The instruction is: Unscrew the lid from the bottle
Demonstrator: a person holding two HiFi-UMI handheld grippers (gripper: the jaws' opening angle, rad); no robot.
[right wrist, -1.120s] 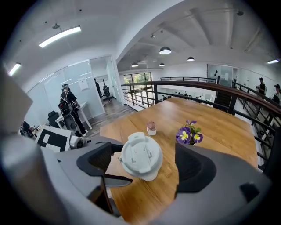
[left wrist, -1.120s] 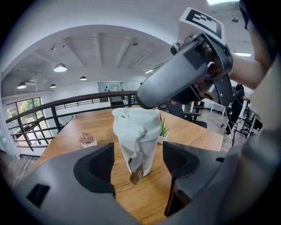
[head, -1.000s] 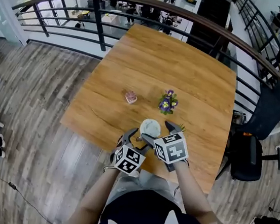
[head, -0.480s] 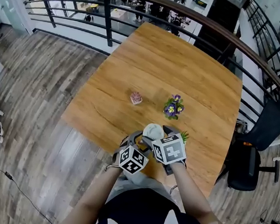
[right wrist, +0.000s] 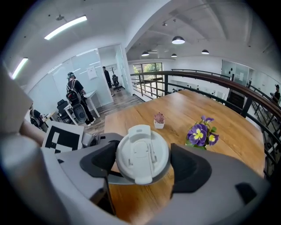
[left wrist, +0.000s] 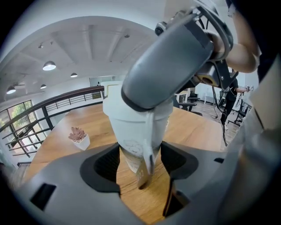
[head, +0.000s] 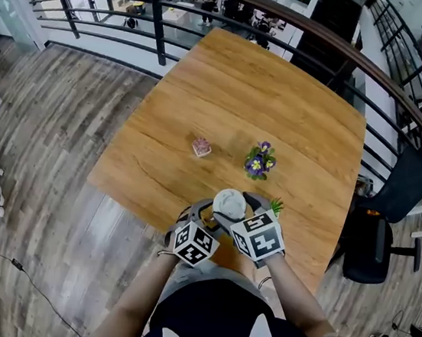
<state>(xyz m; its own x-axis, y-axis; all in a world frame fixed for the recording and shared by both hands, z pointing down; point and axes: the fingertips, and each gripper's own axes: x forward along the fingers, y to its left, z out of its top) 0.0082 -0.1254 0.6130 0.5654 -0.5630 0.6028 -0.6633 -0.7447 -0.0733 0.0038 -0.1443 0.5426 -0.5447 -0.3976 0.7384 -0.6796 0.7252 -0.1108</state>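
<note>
Standing at the near edge of the square wooden table point(head: 280, 111), the person reaches both bare forearms forward, elbows tucked in and the grippers side by side in front of the body. The left gripper point(head: 205, 212) comes in low and level from the person's left. Its jaws are spread wide and closing, with the tapered body of the white plastic bottle point(left wrist: 131, 127) between them. The pads sit just beside the bottle's sides without clearly pressing on it. The right gripper point(head: 246, 206) is tipped over from above, its marker cube facing up. Its jaws are also wide and closing, bracketing the round white flip-top lid point(right wrist: 141, 154), with the pads close on either side but no grip shown. The lid is on the bottle, which stands upright on the table near its front edge. Farther back on the table are a small pot of purple and yellow flowers point(head: 257, 158) and, to its left, a pink succulent in a white pot point(head: 200, 147).
</note>
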